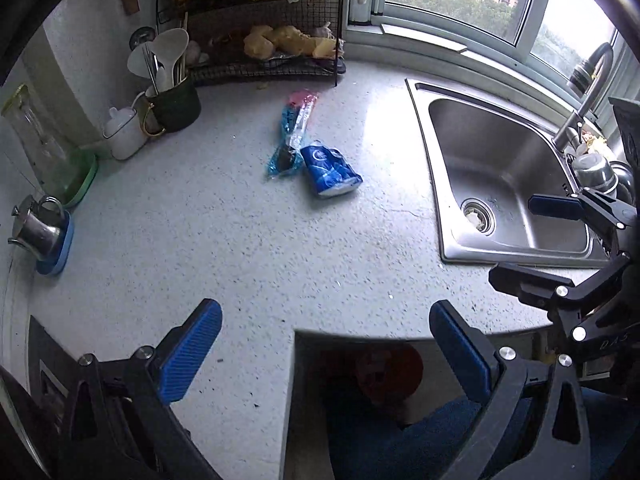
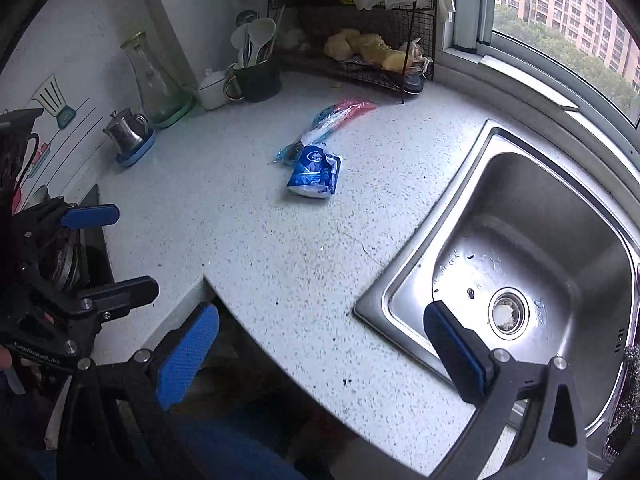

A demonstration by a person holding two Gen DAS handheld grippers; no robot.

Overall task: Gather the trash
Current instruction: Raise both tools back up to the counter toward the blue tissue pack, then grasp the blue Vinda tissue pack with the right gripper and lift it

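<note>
A crumpled blue and white wrapper [image 1: 330,173] lies on the speckled counter [image 1: 200,232], touching a long blue, pink and clear plastic wrapper [image 1: 294,132] behind it. Both show in the right wrist view, the blue one [image 2: 315,174] and the long one [image 2: 332,122]. My left gripper [image 1: 326,354] is open and empty over the counter's front edge, well short of the trash. My right gripper [image 2: 322,354] is open and empty near the front edge, beside the sink. The right gripper also shows in the left wrist view [image 1: 540,240], and the left gripper in the right wrist view [image 2: 108,252].
A steel sink [image 1: 508,184] with a tap [image 1: 588,92] sits to the right. At the back stand a wire rack [image 1: 264,40], a dark utensil mug [image 1: 174,104], a white pot [image 1: 124,132], a glass vase [image 1: 40,140] and a steel jug [image 1: 38,228].
</note>
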